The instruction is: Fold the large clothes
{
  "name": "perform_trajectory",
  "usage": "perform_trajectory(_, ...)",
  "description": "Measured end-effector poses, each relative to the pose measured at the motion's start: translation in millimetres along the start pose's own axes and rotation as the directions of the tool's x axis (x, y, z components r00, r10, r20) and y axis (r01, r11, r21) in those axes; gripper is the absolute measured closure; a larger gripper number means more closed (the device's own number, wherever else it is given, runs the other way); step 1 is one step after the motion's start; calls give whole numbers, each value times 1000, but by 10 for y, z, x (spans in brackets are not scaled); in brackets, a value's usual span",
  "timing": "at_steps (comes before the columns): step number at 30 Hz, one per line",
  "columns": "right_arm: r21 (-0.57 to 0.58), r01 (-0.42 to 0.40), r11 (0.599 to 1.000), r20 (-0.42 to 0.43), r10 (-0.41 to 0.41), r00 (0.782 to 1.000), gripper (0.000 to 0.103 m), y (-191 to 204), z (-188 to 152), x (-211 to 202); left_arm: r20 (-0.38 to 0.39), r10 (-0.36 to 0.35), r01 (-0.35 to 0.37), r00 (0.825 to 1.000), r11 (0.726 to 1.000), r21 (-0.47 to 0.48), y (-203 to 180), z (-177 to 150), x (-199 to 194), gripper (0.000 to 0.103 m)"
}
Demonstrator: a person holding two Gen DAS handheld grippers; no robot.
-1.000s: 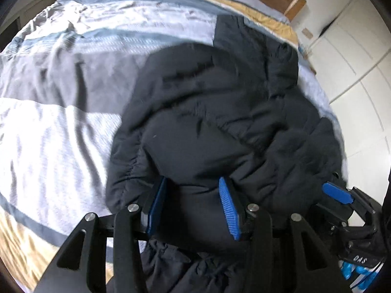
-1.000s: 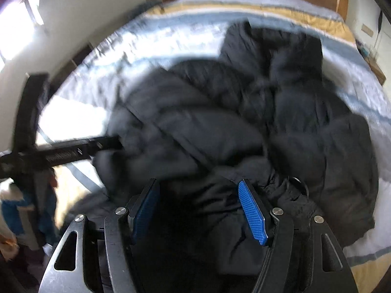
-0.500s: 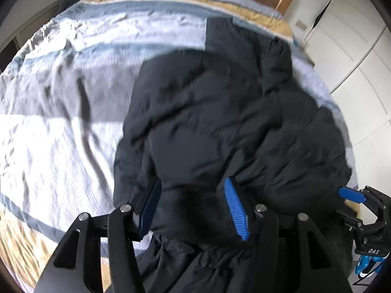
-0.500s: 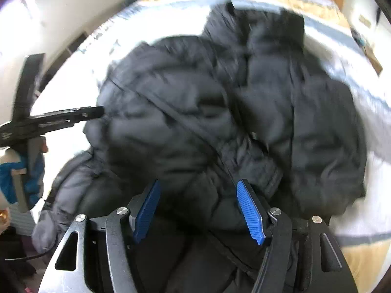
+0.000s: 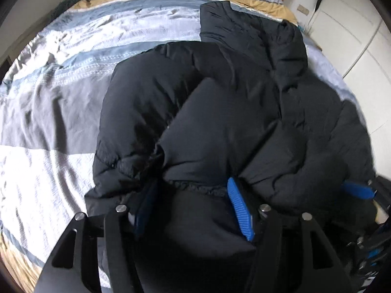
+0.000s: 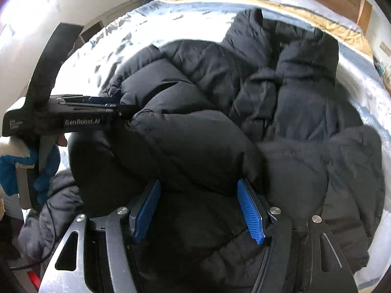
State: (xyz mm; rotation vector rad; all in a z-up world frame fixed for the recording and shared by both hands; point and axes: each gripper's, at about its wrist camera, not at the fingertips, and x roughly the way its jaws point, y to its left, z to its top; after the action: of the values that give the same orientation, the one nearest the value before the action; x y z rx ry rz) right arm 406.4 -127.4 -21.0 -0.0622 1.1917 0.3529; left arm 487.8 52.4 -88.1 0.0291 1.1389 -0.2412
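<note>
Plainly, "GenRobot.AI" — white lettering — marks the left gripper (image 6: 122, 108) beside the jacket (image 6: 195, 146).

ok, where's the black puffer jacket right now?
The black puffer jacket lies bunched on the striped bedspread, right of centre in the left wrist view, its near edge between both grippers' fingers.

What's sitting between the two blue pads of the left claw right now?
A bunched fold of the black puffer jacket fills the gap between the left claw pads, shown in the left wrist view.
</note>
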Motion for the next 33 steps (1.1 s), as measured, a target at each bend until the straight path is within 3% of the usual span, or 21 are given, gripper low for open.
perform_trajectory(5,-37,-15,999,20,16,1000,40,50,-126,-277,54,51,-53,997,998,34,-200,-227,-304,46)
perform_trajectory(12,-20,-6,1000,-36,5,999,40,-107,-440,-196,27,83,-84,996,996,18,-337,-523,-274,45)
perform_trajectory(22,-29,-15,999,-42,14,999,40,-139,-402,-95,18,91,-90,996,996,-13,-212,-592,-181,28)
perform_trajectory(33,-13,-34,999,-26,34,999,39,-175,-412,-81,15,103,-103,995,995,-7,-210,-571,-104,23)
